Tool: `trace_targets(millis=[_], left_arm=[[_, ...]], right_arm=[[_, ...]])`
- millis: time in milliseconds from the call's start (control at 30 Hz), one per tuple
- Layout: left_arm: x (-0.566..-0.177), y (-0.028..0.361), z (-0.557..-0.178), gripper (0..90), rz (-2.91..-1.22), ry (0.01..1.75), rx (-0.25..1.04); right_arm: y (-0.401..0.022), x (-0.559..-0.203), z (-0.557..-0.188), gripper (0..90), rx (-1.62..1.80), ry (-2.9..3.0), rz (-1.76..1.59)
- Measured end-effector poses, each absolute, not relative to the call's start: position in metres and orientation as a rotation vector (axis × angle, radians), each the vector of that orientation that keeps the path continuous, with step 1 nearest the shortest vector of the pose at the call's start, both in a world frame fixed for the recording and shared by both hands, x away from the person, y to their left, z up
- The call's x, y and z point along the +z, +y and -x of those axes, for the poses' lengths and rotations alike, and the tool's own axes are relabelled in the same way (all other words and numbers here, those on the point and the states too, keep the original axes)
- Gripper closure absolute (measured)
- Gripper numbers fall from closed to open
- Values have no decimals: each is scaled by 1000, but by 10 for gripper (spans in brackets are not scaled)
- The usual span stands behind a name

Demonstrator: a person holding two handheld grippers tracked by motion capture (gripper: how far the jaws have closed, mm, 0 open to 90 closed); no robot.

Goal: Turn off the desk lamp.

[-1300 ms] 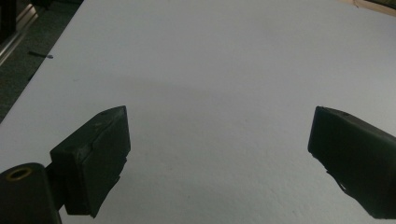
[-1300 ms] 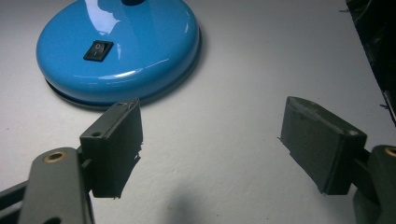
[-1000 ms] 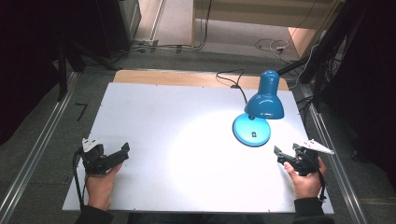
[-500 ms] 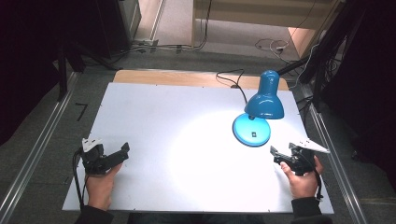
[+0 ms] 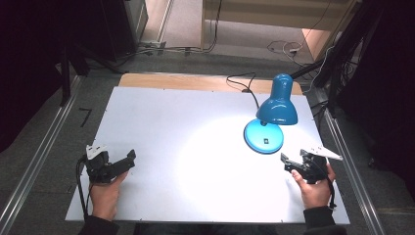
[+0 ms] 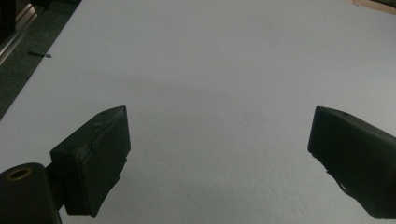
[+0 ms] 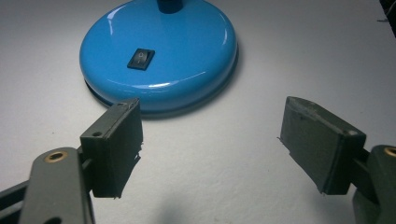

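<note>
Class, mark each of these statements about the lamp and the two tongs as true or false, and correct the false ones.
1. The lamp is lit. True: a bright pool lies on the table.
2. The right tongs are shut on the lamp's base. False: they are open, just short of the base, not touching it.
3. A black switch sits on the base. True.
4. The left tongs hold a cloth. False: they are open with bare table between the jaws.
5. The lamp stands at the person's left. False: it stands at the right, near the right tongs.
</note>
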State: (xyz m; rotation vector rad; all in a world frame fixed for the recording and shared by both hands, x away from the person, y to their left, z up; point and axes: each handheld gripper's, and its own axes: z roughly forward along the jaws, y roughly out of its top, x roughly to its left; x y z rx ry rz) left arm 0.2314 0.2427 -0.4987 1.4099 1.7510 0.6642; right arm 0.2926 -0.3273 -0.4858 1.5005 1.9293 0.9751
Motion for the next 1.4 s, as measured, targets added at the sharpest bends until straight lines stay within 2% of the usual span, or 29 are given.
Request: trace_targets(millis=[1400], left_arm=[[-499,242,-231,62,-1411,1750,664]], right_arm=[[-310,-484,-294,196,999,1953,-1489]])
